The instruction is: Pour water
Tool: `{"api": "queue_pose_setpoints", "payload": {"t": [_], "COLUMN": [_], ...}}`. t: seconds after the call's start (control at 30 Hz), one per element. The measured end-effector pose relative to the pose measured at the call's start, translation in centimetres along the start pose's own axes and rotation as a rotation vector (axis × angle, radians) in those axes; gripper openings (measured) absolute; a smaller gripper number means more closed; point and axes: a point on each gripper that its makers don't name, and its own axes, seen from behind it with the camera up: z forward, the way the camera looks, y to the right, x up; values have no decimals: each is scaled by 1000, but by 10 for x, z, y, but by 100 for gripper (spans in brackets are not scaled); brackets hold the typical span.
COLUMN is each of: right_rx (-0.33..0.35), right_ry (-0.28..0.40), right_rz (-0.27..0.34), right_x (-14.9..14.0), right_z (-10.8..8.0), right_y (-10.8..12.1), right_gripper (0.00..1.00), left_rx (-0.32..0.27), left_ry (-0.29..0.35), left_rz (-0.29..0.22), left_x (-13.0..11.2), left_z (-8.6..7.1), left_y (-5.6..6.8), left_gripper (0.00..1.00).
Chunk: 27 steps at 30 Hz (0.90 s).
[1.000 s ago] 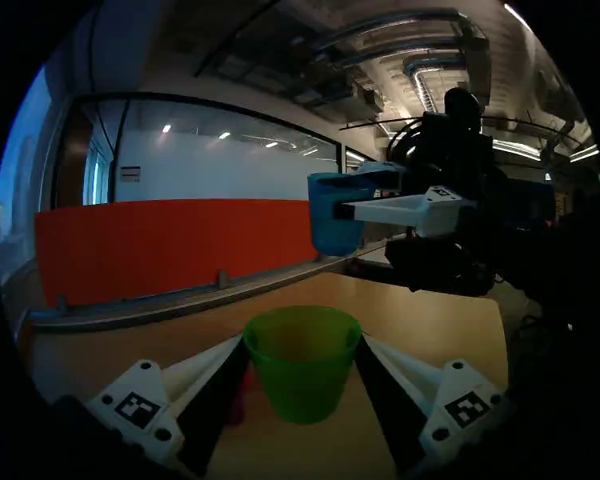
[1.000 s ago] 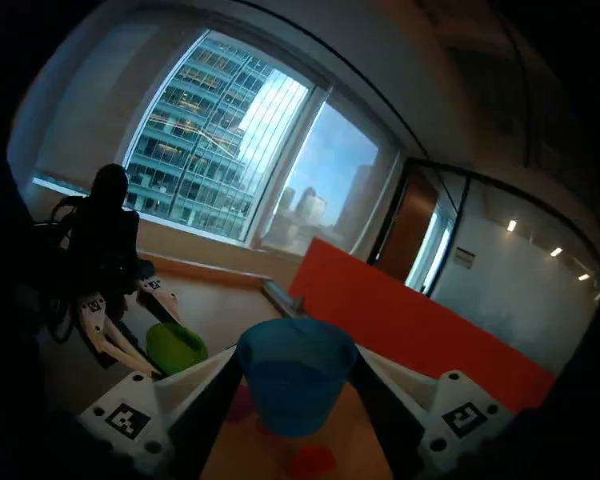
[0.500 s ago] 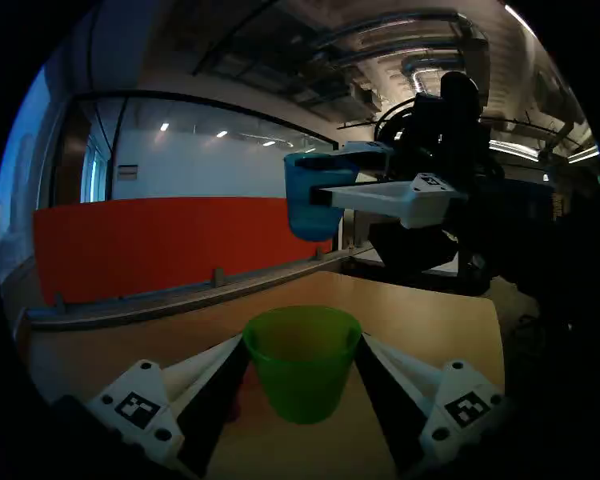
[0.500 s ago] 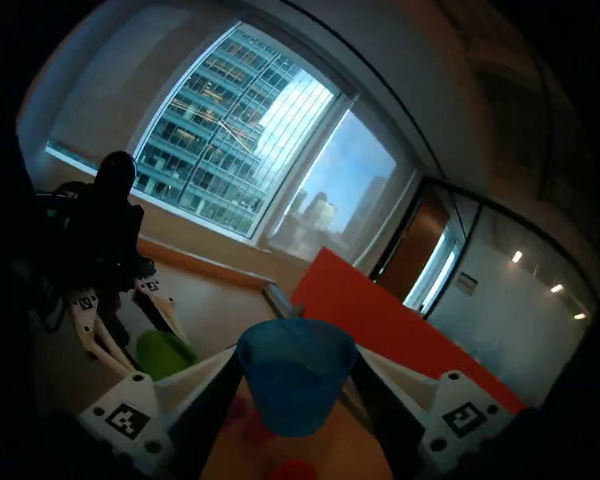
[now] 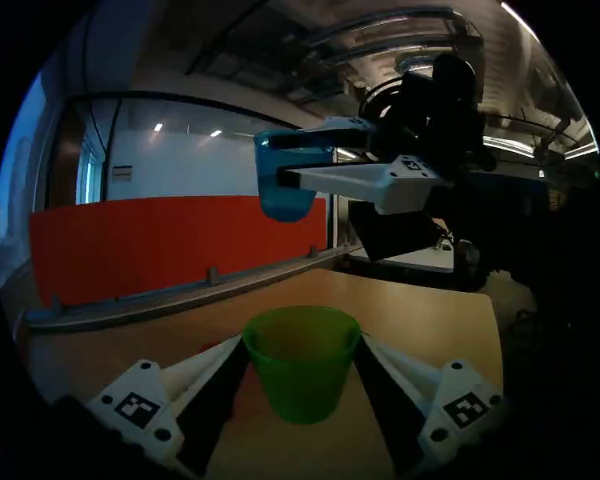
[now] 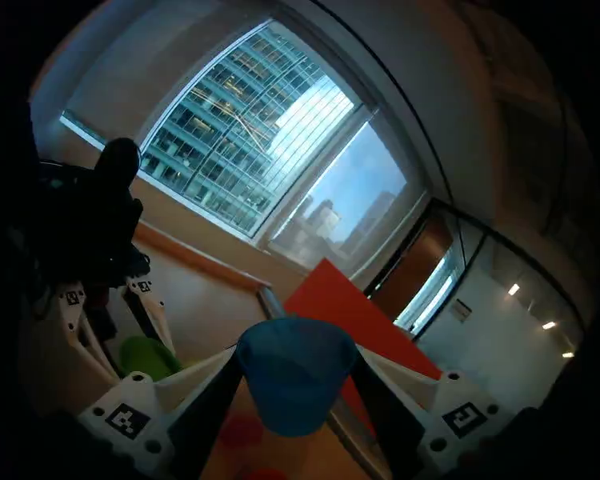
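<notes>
A green cup [image 5: 302,364] stands upright between the fingers of my left gripper [image 5: 300,352], which is shut on it just above the wooden table [image 5: 428,320]. Higher up and farther off hangs a blue cup [image 5: 282,182], slightly tilted, with my right gripper [image 5: 276,158] shut on it. In the right gripper view the blue cup [image 6: 294,376] sits in my right gripper [image 6: 294,360], and the green cup [image 6: 142,354] shows low at the left in the left gripper [image 6: 138,365]. What the blue cup contains I cannot tell.
An orange partition [image 5: 156,240] with a metal rail [image 5: 180,288] runs along the table's far edge. A big window [image 6: 252,152] is behind the left gripper. A small red disc [image 6: 240,430] lies on the table under the blue cup. The hand holding the right gripper [image 5: 448,104] is a dark shape.
The right gripper has carried the blue cup up and to the left in the left gripper view, closer over the green cup. The left gripper and green cup have stayed in place.
</notes>
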Motion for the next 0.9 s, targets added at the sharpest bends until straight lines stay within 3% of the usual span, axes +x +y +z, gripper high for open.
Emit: {"api": "queue_pose_setpoints", "payload": {"t": [0.47,0.9], "right_rx": [-17,-36], "right_ry": [2,5], "right_rz": [-140,-274], "right_x": [16,24], "right_z": [10,17], "right_y": [-4,6], "right_gripper": [91,91], "left_rx": [-18,-27], "left_ry": [0,0], "left_rz": [4,5], "left_x": [2,2], "left_z": [2,4], "left_y": [6,8], "left_gripper": [87,87]}}
